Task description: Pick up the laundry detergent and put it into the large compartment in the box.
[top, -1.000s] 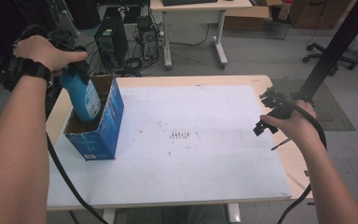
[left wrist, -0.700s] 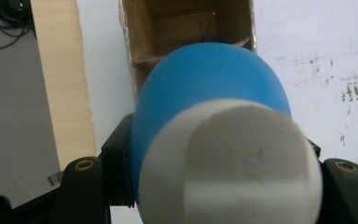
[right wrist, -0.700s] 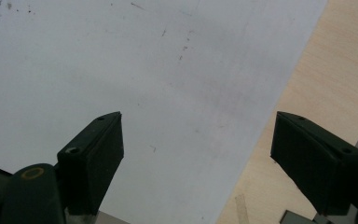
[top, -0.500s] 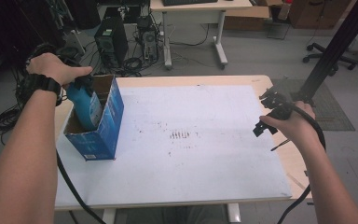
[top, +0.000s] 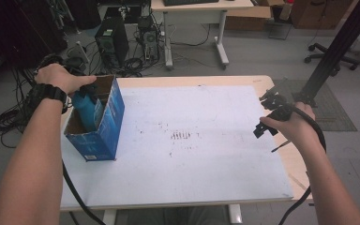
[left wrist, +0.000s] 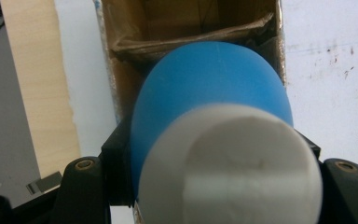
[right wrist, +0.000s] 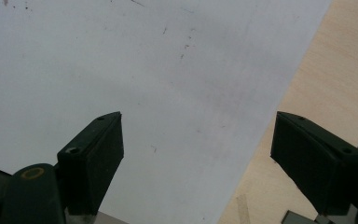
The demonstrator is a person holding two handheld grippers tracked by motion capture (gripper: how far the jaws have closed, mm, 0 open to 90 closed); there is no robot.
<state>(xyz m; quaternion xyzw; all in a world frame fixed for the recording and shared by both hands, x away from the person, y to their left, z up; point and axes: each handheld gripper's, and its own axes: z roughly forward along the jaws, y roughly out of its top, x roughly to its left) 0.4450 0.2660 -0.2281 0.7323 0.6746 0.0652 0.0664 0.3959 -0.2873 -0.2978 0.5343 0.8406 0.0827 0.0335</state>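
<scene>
A blue bottle point(top: 87, 111) with a white cap point(left wrist: 230, 170) stands partly inside an open blue cardboard box point(top: 104, 131) at the table's left side. My left gripper point(top: 85, 90) is shut on the bottle from above, its black jaws pressing both sides of the blue body point(left wrist: 205, 84) in the left gripper view. The box's brown inside point(left wrist: 191, 23) lies below the bottle. My right gripper point(top: 268, 115) hovers near the right edge of the white sheet point(top: 197, 159), open with nothing between its jaws point(right wrist: 198, 135).
The white sheet point(right wrist: 121, 60) covers most of the wooden table point(right wrist: 335, 79), with dark specks near its middle point(top: 182, 136). Beyond the table are computer towers point(top: 110, 40), cables on the floor and a second desk point(top: 197, 7). A black stand point(top: 333, 51) rises at the right.
My left hand has sunk, lowering the blue bottle deeper into the box. The right hand and its gripper have stayed in place.
</scene>
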